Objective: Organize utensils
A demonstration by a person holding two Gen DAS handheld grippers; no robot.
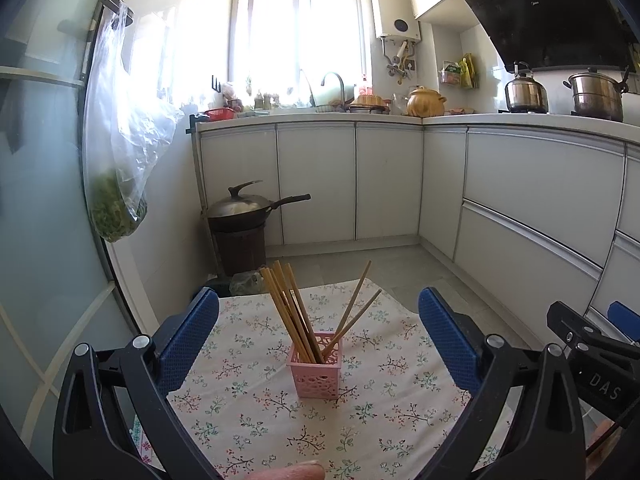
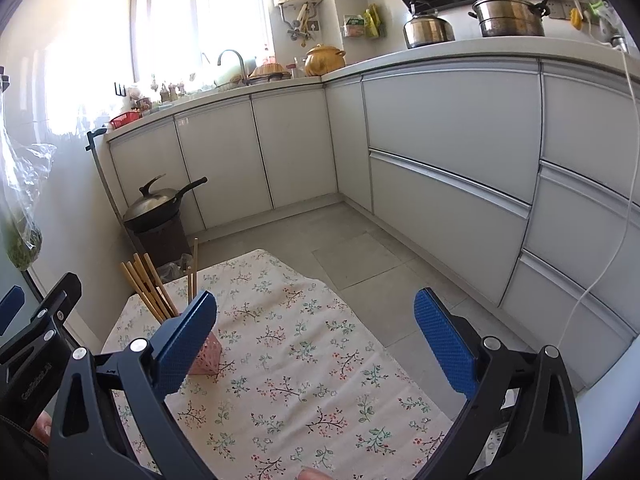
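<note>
Mid-cloth, chopsticks [image 1: 296, 316] stand in the pink holder [image 1: 316, 364]; my left hand-held gripper [image 1: 319, 334] and right hand-held gripper [image 2: 316, 328] are spread, empty.

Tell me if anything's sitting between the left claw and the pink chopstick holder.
Nothing visible. The left claw is open, and only bare floral cloth lies between it and the pink holder with its chopsticks.

A lidded black wok [image 1: 250, 207] is sitting on a dark brown bin [image 1: 240, 250] ahead and left of the gripper. A clear plastic bag of greens [image 1: 118, 184] is hanging further left. Far ahead, a yellow ceramic pot [image 1: 425, 102] is resting on the white worktop [image 1: 320, 117], while a steel kettle [image 2: 428, 28] and steel stockpot [image 2: 510, 16] are standing up right.
</note>
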